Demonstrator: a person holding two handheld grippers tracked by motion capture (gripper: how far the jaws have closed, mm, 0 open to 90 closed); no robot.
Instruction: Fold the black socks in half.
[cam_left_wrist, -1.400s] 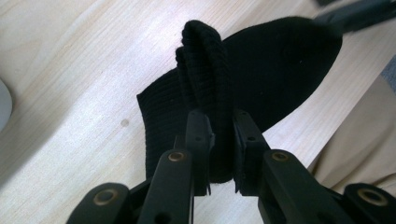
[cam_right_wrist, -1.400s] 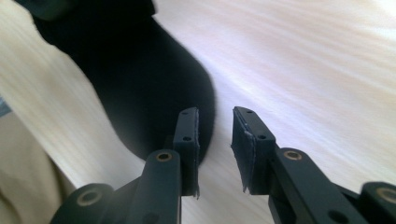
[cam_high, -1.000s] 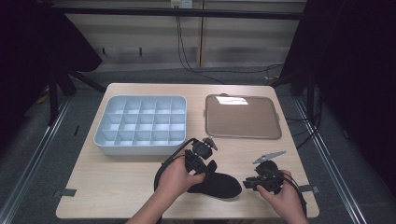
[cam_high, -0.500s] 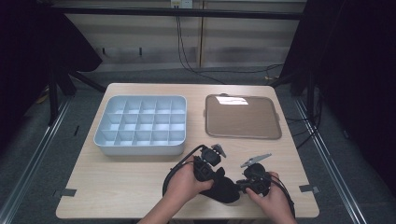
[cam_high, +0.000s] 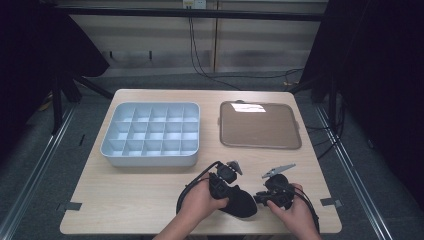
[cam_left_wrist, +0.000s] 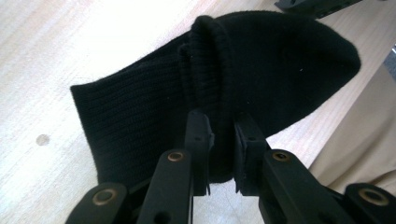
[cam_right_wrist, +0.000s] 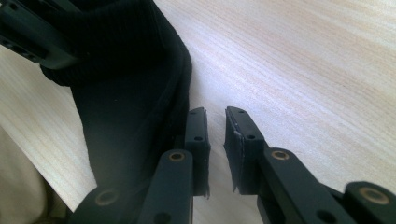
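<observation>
My left gripper (cam_left_wrist: 221, 140) has its two jaws pinched on a fold of the black sock (cam_left_wrist: 261, 60), with the ribbed cloth filling the narrow gap between them; the rolled cuff rises just above the jaw tips and the rest of the sock spreads away from them, one flat part running to the left over the wood and a rounded part swelling to the upper right. My right gripper (cam_right_wrist: 217, 135) has its jaws drawn nearly together with a thin slit of bare wood showing between them, so they grip nothing; the sock (cam_right_wrist: 126, 93) lies just beside the left jaw in that view, its edge touching or all but touching the jaw's outer face, I cannot tell which, and the jaws themselves rest low over the table. From the high view, my left gripper (cam_high: 225, 179) and right gripper (cam_high: 272, 189) sit close together at the near edge of the table (cam_high: 150, 190), each wrapped in one of my hands, with the sock (cam_high: 242, 202) lying dark on the wood between them, nearer the left one. Farther out, well apart from the sock, a pale grey tray (cam_high: 150, 160) divided into many small square compartments sits on the left half of the table, and a flat brown tray (cam_high: 260, 127) with a low rim sits on the right half, a bright patch of light near its far edge.
</observation>
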